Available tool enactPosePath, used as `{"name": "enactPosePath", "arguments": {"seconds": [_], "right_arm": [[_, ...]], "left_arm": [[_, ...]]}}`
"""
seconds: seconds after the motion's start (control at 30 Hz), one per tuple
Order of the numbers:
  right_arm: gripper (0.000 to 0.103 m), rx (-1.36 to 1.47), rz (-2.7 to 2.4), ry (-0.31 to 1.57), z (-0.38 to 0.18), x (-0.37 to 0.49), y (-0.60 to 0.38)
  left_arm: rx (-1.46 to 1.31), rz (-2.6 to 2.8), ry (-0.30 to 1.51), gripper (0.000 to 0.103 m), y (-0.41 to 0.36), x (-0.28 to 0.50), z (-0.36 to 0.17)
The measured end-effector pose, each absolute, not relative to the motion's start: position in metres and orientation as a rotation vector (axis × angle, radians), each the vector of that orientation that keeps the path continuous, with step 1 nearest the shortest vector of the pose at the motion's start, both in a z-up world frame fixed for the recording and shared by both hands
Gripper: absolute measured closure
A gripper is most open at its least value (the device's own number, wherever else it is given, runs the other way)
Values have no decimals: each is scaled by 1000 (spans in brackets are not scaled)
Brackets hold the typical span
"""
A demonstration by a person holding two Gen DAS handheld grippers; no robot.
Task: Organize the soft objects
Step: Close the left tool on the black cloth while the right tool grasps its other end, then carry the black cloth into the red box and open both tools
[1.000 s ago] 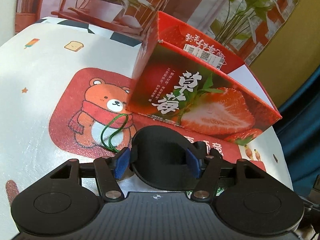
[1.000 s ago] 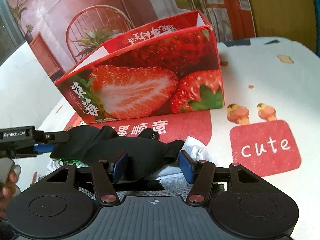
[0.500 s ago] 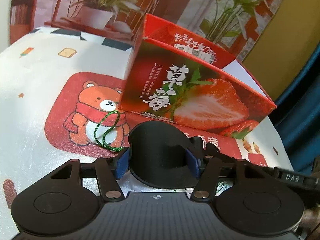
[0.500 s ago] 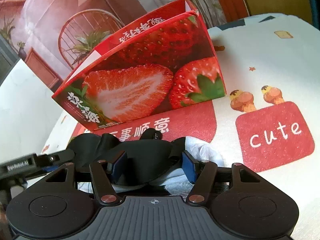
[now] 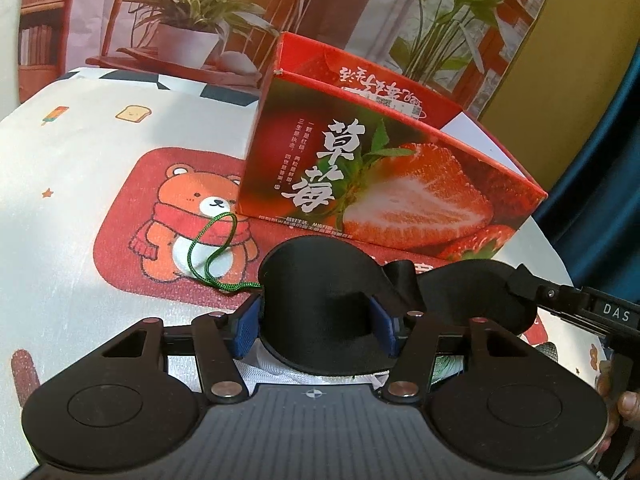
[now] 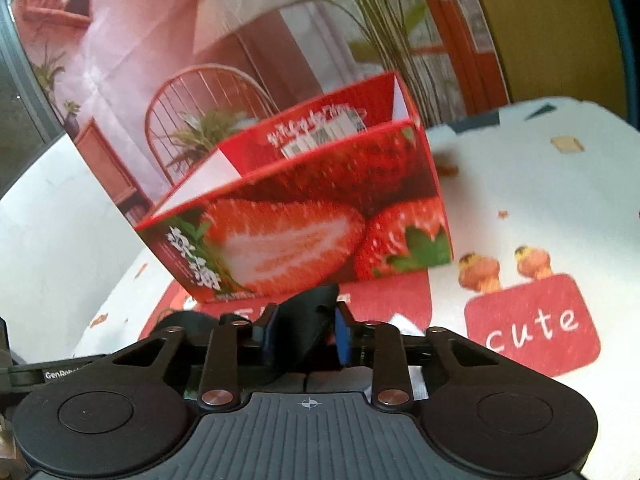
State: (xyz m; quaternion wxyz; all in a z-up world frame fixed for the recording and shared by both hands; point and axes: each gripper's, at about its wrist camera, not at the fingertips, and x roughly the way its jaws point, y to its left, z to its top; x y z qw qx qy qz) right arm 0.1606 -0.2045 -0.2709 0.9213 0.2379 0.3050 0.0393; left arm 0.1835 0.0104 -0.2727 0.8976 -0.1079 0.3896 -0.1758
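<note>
Two grippers, one black eye mask, one strawberry box, one green cord loop.

Left gripper (image 5: 318,330): blue pads (image 5: 246,330) sit about half apart, pressed against either side of one cup of the black eye mask (image 5: 320,304); that cup bulges up between them, so it is grasped. Right gripper (image 6: 306,336): jaws have just been closing and now stand narrow, its blue pads (image 6: 343,338) clenched on the other end of the mask, which folds up into a dark ridge between them. In the left wrist view the right gripper's finger comes in from the right edge and bites the mask's far cup. The mask is thus held between both tools, near the front edge of the table, just in front of the box.

Under the mask lies something white and crumpled (image 5: 280,372); what it is, I cannot tell. The green cord loop (image 5: 212,252) lies on the cloth just left of the mask.

The strawberry box (image 5: 380,184) stands open-topped beyond the mask, red, printed with a cut strawberry and Chinese characters.

The tablecloth (image 5: 80,160) is cream with red patches: a scarfed bear on the left, the word "cute" on the right. Behind hangs a printed backdrop (image 5: 192,20) of potted plants, a chair and reddish walls. A person's fingertips (image 5: 630,400) show at the right edge.
</note>
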Motion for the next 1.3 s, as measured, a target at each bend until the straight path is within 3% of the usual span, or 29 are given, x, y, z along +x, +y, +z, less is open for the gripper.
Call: {"name": "enactPosePath", "arguments": {"seconds": [0.33,0.5,0.9,0.97,1.3], "right_arm": [[85,359,68,608,-270,156,-196],[86,341,79,610,-272,155,-191],[86,315,89,616,-272,155,-187],[86,318,90,618,-272,154,-187],[86,306,122,581,-261,151,-185]], "left_arm": [[-466,-387,782,51,39,181,-257],[-414,-399,799,51,27,179,-258],[-375,-371,831,71,29,182,-269],[-368,-386,812,80,27,180,-267],[-271,-393,719,84,17,170,-242]]}}
